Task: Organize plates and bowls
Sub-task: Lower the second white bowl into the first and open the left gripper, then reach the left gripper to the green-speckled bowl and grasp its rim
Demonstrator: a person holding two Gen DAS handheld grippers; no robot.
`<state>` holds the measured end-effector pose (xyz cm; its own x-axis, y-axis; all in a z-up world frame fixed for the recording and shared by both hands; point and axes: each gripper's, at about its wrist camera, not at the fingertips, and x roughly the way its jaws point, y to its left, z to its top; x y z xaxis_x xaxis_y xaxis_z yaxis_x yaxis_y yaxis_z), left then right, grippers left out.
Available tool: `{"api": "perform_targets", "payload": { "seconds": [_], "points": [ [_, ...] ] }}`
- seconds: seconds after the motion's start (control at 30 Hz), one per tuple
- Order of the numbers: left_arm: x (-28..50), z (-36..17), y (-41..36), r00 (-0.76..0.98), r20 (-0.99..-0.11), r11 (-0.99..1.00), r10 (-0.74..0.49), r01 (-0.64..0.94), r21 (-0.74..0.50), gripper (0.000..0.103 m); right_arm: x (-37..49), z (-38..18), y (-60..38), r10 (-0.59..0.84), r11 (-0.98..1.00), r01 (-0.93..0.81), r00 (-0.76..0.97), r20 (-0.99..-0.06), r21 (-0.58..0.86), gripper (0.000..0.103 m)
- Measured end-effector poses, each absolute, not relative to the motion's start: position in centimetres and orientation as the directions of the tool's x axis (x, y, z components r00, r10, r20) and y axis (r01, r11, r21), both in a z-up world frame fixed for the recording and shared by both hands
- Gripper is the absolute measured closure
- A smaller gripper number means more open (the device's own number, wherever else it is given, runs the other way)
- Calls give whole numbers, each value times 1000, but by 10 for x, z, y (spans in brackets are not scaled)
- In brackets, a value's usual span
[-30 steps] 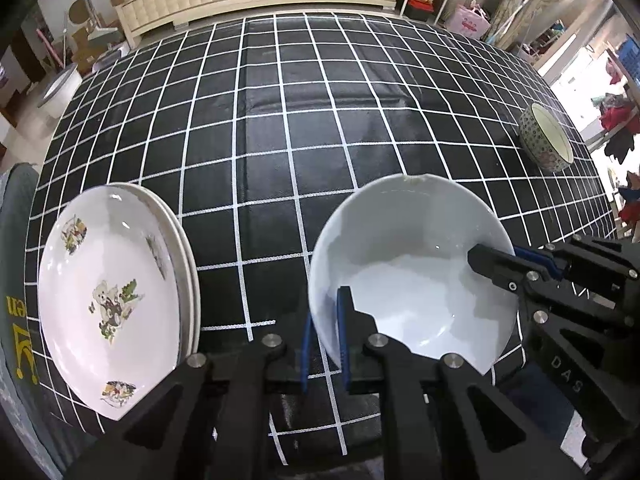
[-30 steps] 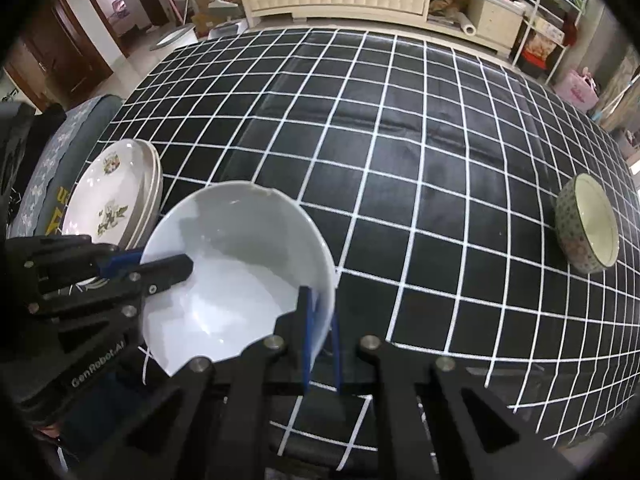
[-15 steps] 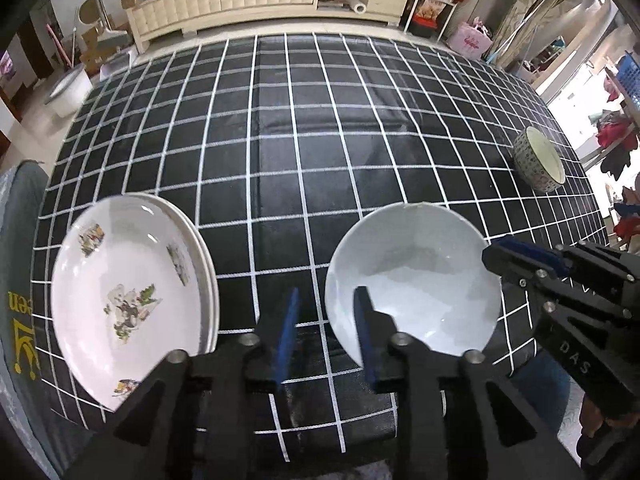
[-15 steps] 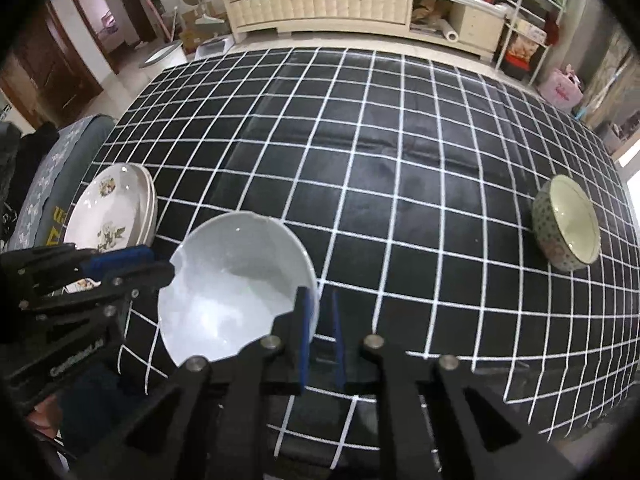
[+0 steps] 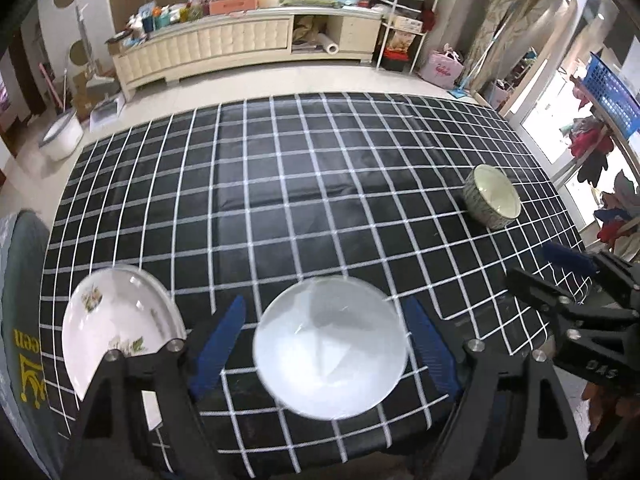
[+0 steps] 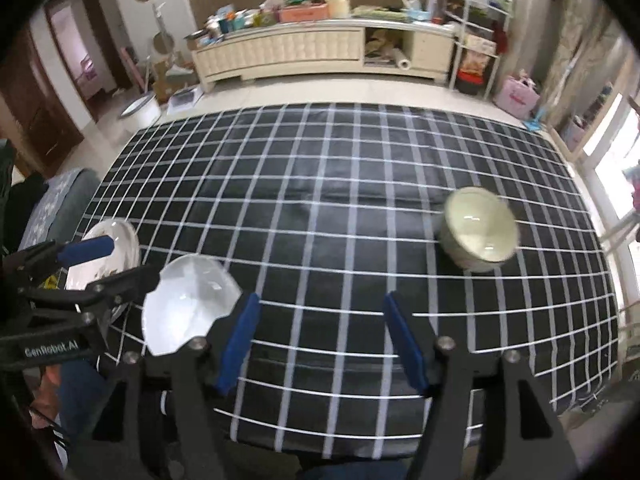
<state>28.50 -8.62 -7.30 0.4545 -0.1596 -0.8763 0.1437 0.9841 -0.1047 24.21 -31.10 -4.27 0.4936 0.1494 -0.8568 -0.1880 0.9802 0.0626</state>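
A plain white bowl point(image 5: 330, 346) sits on the black checked table point(image 5: 304, 200) near its front edge; it also shows in the right wrist view point(image 6: 188, 312). My left gripper point(image 5: 328, 344) is open, its blue pads either side of the bowl and above it. A stack of flowered plates point(image 5: 116, 328) lies to the bowl's left, also in the right wrist view point(image 6: 116, 240). A patterned bowl point(image 5: 492, 196) stands at the right, also in the right wrist view point(image 6: 478, 230). My right gripper point(image 6: 320, 344) is open and empty over the front edge.
A grey chair point(image 5: 20, 320) stands off the table's left edge. A cream cabinet point(image 5: 240, 44) and shelves stand across the floor beyond the far edge. The right gripper shows at the right of the left wrist view point(image 5: 568, 280).
Both grippers have let go of the white bowl, opened wide and pulled back and up. The bowl now rests on the table beside the plates.
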Motion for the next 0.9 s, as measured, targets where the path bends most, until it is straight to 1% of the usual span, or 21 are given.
{"api": "perform_targets", "payload": {
  "seconds": [0.07,0.13,0.2,0.37,0.43,0.5,0.57,0.73,0.9],
  "points": [
    [289,-69,-100,467,-870,982,-157,166,-88,18,243,-36,-326,117,984,-173,516,-849,30,19],
    [296,-66,-117,482,-864,980,-146,191,-59,18,246,-33,-340,113,987,-156,519,-847,35,12],
    [302,-62,-138,509,-850,976,-134,215,-26,18,250,-30,-355,104,990,-135,521,-847,38,11],
    [319,-58,-185,517,-844,962,-145,274,2,17,258,-30,-396,69,997,-67,525,-848,40,11],
    [328,-59,-203,518,-843,957,-145,288,13,15,265,-31,-413,59,998,-40,530,-846,44,11],
    [339,-63,-219,507,-851,954,-136,298,25,6,271,-33,-426,49,999,-17,530,-847,47,11],
    [349,-68,-233,492,-858,949,-146,315,19,0,279,-37,-440,43,998,11,526,-849,57,11],
    [376,-79,-267,471,-867,937,-162,350,16,0,302,-54,-467,45,996,46,500,-865,79,11],
    [409,-98,-292,428,-884,932,-187,362,-22,0,324,-72,-494,48,992,80,478,-877,98,11]
  ]
}}
